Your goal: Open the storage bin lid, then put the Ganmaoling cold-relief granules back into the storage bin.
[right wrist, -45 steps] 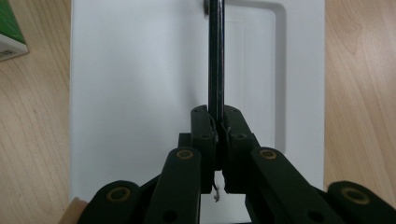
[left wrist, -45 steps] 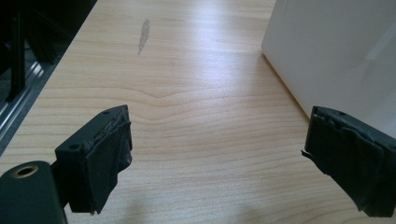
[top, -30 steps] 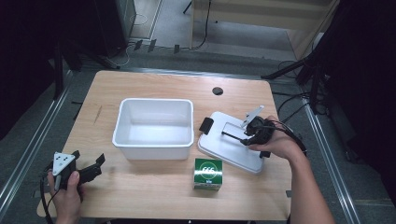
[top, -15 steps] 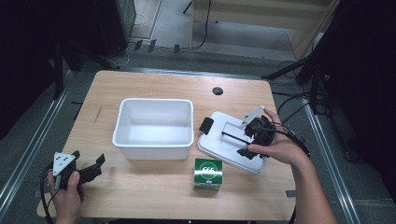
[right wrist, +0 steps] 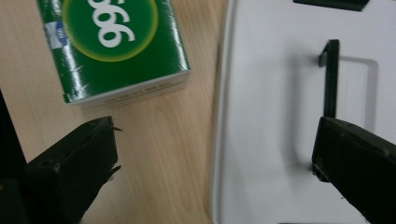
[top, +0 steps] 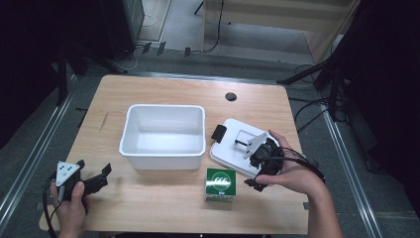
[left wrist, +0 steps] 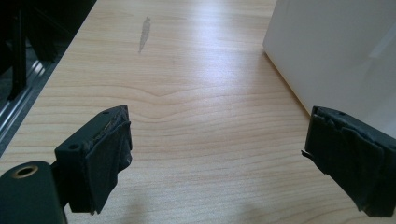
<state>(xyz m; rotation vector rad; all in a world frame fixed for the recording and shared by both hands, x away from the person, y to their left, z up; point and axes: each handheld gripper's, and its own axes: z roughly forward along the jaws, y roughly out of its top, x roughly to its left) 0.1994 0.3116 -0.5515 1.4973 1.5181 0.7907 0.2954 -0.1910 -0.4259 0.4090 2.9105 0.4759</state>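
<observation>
Right tool over the white lid's edge, beside the green box

High view: right tool point(top: 257, 166) right of centre above lid point(top: 233, 148); green box point(top: 221, 184) lower centre; white tub point(top: 163, 130) mid-bench; left tool point(top: 94, 178) lower left.
Left gripper view: jaws apart over bare bench point(left wrist: 187, 93).
Right gripper view: jaws apart, lid point(right wrist: 280, 116) right, box point(right wrist: 116, 42) upper left.

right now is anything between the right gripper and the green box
Nothing visible. The right gripper, jaws open, hangs over the near edge of the white lid, and only bare table separates it from the green box.
</observation>
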